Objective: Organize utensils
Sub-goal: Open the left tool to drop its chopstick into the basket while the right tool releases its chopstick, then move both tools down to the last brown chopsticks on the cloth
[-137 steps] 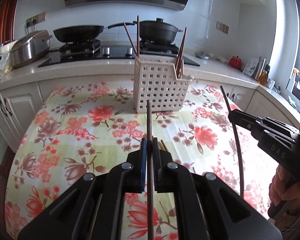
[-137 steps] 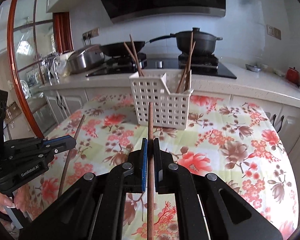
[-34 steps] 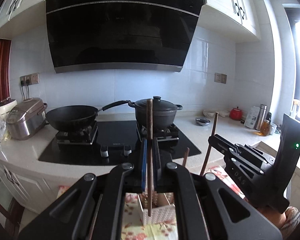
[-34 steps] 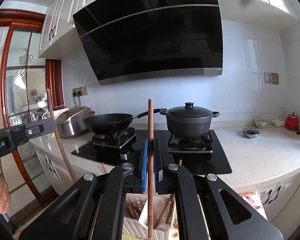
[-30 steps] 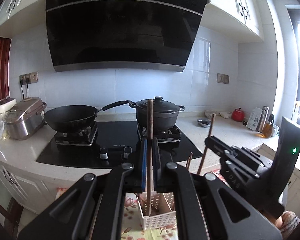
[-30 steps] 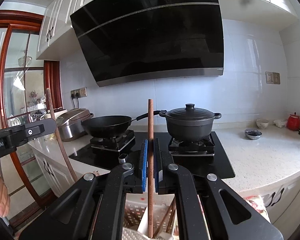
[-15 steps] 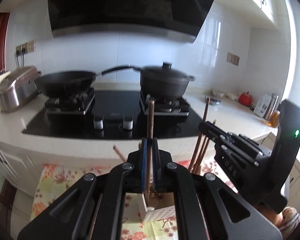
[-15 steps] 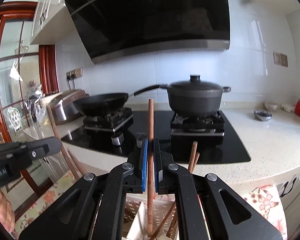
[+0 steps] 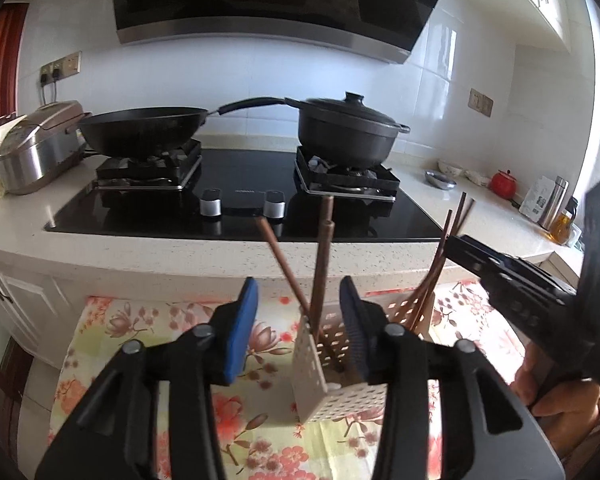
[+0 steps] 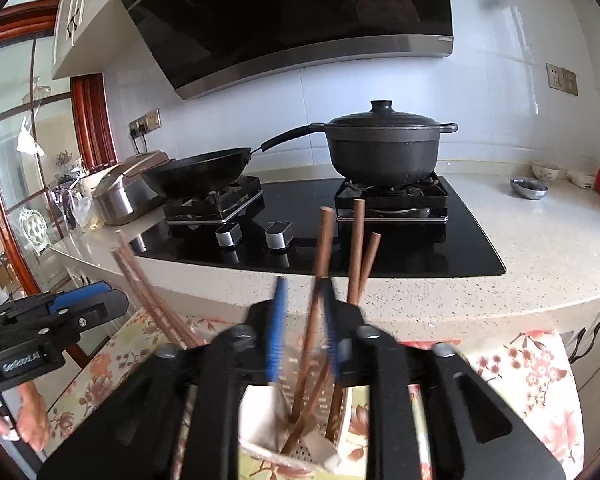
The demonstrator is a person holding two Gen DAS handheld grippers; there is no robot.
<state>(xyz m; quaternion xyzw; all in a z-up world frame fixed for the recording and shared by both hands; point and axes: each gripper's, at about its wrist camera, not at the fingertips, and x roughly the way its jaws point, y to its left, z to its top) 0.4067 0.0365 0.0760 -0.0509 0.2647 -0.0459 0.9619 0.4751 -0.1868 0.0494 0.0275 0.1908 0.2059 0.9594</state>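
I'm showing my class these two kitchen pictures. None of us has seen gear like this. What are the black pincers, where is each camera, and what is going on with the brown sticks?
No robot: a person holds one two-finger gripper in each hand, each with a camera looking along its fingers. One picture looks from the left gripper, the other from the right gripper. Both are open and hold nothing. Below them a white slotted basket stands on a flowered tablecloth, with brown chopsticks standing inside. Behind is a stove with a wok and a lidded pot.
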